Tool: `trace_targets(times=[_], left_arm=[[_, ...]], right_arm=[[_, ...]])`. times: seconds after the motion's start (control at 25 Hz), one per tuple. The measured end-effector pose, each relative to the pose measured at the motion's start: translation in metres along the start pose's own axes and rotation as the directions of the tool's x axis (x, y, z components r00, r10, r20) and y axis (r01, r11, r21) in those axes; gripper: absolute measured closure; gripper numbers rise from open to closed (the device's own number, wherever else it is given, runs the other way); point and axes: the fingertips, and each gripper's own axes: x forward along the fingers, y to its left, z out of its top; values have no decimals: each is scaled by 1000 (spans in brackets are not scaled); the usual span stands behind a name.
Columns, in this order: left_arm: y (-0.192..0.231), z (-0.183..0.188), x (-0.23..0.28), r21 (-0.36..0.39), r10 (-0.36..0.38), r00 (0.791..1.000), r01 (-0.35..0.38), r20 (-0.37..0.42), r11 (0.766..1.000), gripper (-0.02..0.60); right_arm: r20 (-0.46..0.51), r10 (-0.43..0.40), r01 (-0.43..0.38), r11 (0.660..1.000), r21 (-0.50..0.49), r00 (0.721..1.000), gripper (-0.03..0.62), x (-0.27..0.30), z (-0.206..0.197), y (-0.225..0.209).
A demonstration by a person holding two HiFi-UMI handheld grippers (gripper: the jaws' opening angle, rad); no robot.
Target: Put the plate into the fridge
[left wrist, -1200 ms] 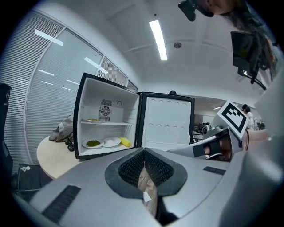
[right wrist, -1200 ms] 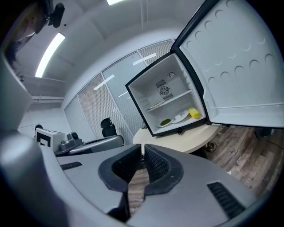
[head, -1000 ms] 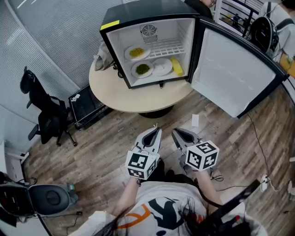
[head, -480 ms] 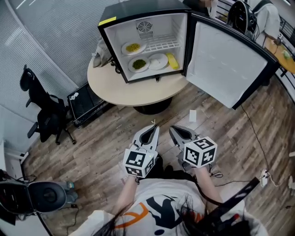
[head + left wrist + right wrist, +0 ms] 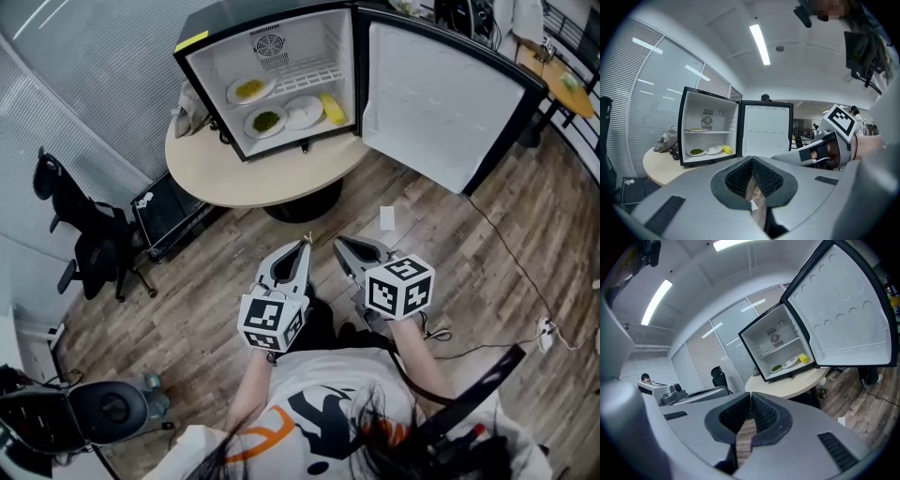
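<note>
**Both grippers empty, plates on the fridge shelves**

Head view: The fridge (image 5: 217, 56) stands on a round table (image 5: 246, 176) at the far side, its door (image 5: 441, 98) swung wide to the right. On the bottom shelf a bare plate (image 5: 304, 112) lies between a plate of greens (image 5: 266, 121) on its left and a yellow item (image 5: 332, 108) on its right. Another plate with food (image 5: 247, 89) sits on the upper shelf. Near the person, well away from the table, the left gripper (image 5: 306, 244) and right gripper (image 5: 338, 244) are side by side above the wood floor (image 5: 187, 309).

Left gripper view: The left gripper (image 5: 751, 160) has its fingers pressed together with nothing between them. The bare plate (image 5: 714, 150) shows inside the fridge far ahead.

Right gripper view: The right gripper (image 5: 750, 394) is likewise pressed together and empty. The fridge (image 5: 761, 344) stands open beyond it.
</note>
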Motion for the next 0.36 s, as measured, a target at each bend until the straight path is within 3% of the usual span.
trace_targets(times=[0.36], left_arm=[[18, 0, 15, 10, 0, 1000, 0, -11, 1000, 570]], right_arm=[[-13, 0, 0, 1000, 3, 1000, 572, 25, 7, -12]])
